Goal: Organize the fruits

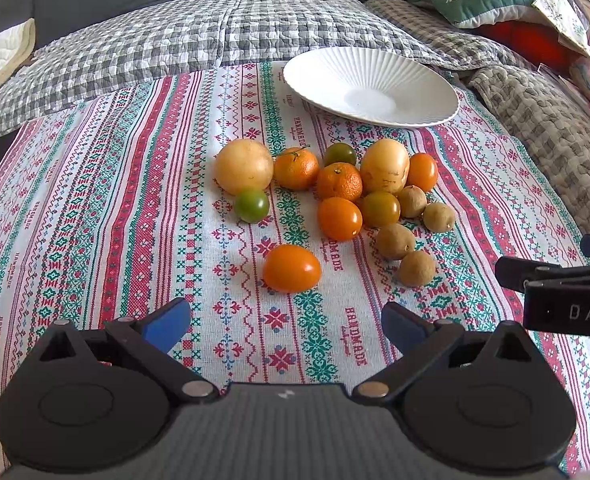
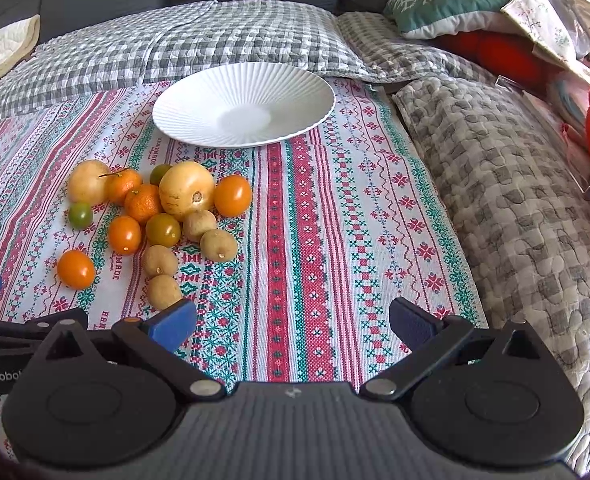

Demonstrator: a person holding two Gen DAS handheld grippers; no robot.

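The plate [image 2: 199, 92] was white, glazed-looking and finely ribbed, with a smooth centre. The tablecloth [image 2: 315, 240] was woven cloth with a cross-stitch-like pattern, matt. The orange tomatoes [image 1: 291, 268] had smooth, glossy skins that caught the light; the tangerines [image 1: 339, 181] were dimpled and dull. The small brown fruits [image 1: 417, 268] looked rough and matt. The checked quilt [image 2: 515, 208] was soft, puckered cloth. The left claw [image 1: 286, 326] was matt black plastic with blue pads [image 1: 167, 323] and shiny metal pivot pins [image 1: 194, 389].
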